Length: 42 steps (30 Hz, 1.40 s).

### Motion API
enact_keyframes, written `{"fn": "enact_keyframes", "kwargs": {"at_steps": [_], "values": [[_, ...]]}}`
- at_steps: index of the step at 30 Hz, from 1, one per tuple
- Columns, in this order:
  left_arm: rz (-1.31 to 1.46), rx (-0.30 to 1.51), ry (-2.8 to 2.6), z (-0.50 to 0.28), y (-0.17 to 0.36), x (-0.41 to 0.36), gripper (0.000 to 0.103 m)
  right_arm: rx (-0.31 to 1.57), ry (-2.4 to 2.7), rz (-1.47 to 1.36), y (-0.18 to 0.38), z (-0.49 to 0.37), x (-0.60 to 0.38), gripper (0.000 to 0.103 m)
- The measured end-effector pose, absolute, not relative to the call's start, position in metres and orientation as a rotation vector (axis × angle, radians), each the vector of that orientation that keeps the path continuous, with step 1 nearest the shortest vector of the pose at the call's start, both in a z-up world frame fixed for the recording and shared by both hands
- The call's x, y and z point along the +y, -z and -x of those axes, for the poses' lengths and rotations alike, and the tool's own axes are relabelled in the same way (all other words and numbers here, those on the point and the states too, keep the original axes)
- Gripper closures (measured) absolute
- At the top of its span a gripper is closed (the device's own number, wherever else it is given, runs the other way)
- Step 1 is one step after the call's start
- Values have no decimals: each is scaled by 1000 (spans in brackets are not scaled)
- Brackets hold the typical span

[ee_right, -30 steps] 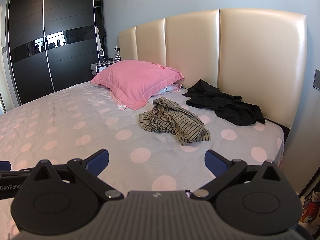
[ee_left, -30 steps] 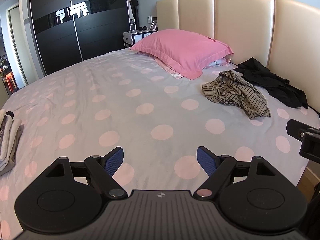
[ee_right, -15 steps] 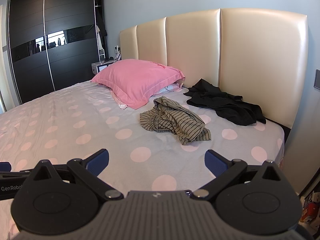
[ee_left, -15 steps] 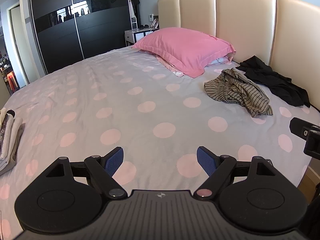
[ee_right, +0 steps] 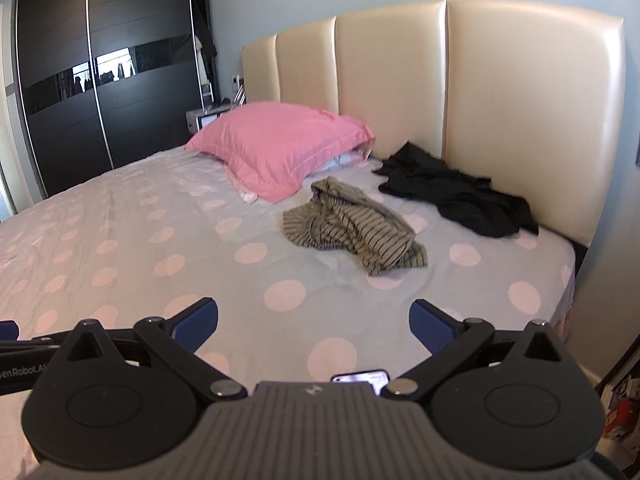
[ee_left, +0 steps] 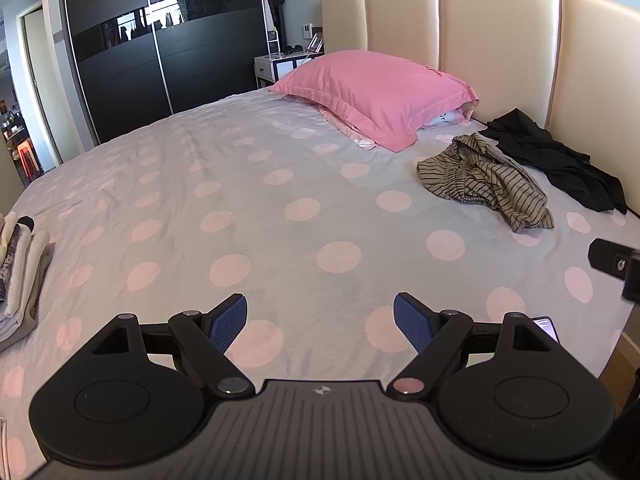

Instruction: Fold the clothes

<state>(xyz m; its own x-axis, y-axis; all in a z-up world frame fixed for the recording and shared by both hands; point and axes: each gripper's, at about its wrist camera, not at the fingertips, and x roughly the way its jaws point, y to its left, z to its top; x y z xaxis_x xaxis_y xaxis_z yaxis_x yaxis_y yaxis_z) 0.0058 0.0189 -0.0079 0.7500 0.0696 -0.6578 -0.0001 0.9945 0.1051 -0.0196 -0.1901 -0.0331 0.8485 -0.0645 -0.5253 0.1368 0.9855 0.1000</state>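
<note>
A crumpled striped garment lies on the polka-dot bed sheet, near the headboard. Behind it a black garment is heaped against the headboard. A stack of folded clothes sits at the bed's left edge in the left wrist view. My left gripper hovers open over the sheet, well short of the striped garment, holding nothing. My right gripper is also open and empty, with the striped garment ahead of it. A part of the right gripper shows at the left view's right edge.
A pink pillow rests by the cream headboard. A dark sliding wardrobe and a nightstand stand beyond the bed. A phone lies on the sheet just under my right gripper. The bed's right edge drops off close by.
Both grippers have drifted slightly forward and right toward the striped garment, which now sits a little closer. Both stay open.
</note>
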Motion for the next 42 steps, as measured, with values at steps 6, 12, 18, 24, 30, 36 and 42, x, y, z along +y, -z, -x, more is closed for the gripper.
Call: {"fn": "enact_keyframes", "kwargs": {"at_steps": [6,12,18,24,30,36,42], "values": [[-101,746,-45,-20,9,37,22,556,72,-140,21,-11,-204,1],[-110,778,-90,-48,20,67,22,556,55,-42,9,-78,-226,1],[-128,816,-173,-76,37,106,22,603,14,18,44,-165,-257,20],[-109,866,-275,-89,62,149,22,640,22,125,106,-248,-280,27],[-58,936,-378,-92,85,189,23,692,56,131,158,-320,-301,27],[-54,982,-434,-92,99,210,28,726,94,165,184,-359,-303,41],[-19,990,-441,-78,95,221,38,753,105,180,174,-360,-291,73]]}}
